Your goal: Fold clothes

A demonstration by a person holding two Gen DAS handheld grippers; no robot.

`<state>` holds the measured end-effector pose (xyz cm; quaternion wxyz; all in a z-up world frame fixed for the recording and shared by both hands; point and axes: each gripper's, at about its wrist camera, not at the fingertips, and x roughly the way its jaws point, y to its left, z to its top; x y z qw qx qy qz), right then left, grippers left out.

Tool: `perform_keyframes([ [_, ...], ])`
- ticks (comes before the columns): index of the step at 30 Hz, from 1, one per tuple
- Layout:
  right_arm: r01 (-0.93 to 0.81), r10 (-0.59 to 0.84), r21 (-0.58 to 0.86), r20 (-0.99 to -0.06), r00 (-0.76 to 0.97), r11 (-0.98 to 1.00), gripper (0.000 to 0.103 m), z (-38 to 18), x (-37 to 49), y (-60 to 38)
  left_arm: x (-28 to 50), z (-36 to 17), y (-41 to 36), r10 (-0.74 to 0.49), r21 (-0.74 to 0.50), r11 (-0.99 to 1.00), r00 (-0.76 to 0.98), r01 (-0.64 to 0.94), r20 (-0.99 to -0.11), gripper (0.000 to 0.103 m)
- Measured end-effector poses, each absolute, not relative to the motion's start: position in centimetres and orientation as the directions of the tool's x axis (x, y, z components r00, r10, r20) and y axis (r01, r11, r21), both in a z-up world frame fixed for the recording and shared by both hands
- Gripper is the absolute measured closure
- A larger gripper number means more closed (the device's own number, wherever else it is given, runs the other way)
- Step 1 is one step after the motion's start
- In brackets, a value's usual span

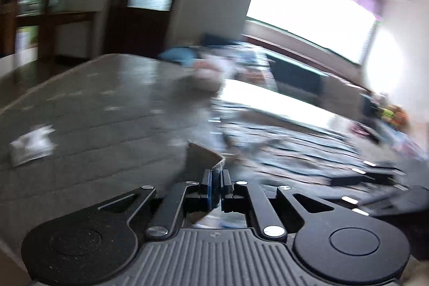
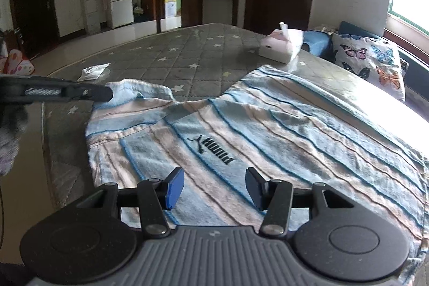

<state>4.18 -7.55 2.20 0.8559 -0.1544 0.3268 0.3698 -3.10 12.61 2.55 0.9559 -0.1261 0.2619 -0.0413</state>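
A blue, pink and white striped shirt (image 2: 268, 125) with a black logo lies spread on the grey starred mattress (image 2: 166, 55). My right gripper (image 2: 215, 186) is open and empty, hovering just above the shirt's near part. My left gripper (image 1: 216, 180) is shut on a fold of the shirt's cloth (image 1: 206, 154); the left wrist view is blurred. In the right wrist view the left gripper (image 2: 108, 94) reaches in from the left and pinches the shirt's sleeve (image 2: 126, 93), lifted off the mattress.
A pink and white tissue box (image 2: 280, 46) stands at the mattress's far edge. A crumpled white paper (image 2: 92, 71) lies at the far left. A butterfly pillow (image 2: 370, 58) and blue cushion (image 2: 317, 40) sit at the right. A bright window (image 1: 308, 2) is beyond.
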Motion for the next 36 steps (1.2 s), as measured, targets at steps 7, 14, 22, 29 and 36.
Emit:
perform_keyframes([
  [7, -0.698, 0.520, 0.001, -0.668, 0.533, 0.716, 0.052, 2.4, 4.8, -9.1, -3.7, 1.9, 8.1, -0.365, -0.274, 0.927, 0.778, 0.255, -0.511, 0.096],
  [14, -0.704, 0.540, 0.027, -0.662, 0.519, 0.710, 0.052, 2.6, 5.0, -8.7, -4.7, 1.9, 7.9, -0.378, -0.241, 0.925, 0.759, 0.293, -0.529, 0.080],
  [22, -0.755, 0.571, 0.032, -0.675, 0.467, 0.655, 0.055, 2.1, 4.3, -6.3, -3.8, 1.1, 10.7, -0.137, -0.127, 0.989, 0.811, 0.078, -0.569, 0.037],
  [29, -0.799, 0.564, 0.010, -0.714, 0.416, 0.602, 0.060, 0.7, 3.4, -4.4, -3.0, -1.2, 10.7, 0.005, 0.007, 1.000, 0.786, -0.001, -0.619, 0.033],
  [36, -0.786, 0.580, 0.027, -0.691, 0.432, 0.618, 0.067, 1.7, 5.2, -4.0, -3.0, -0.9, 10.7, 0.020, 0.029, 1.000, 0.791, -0.002, -0.611, 0.027],
])
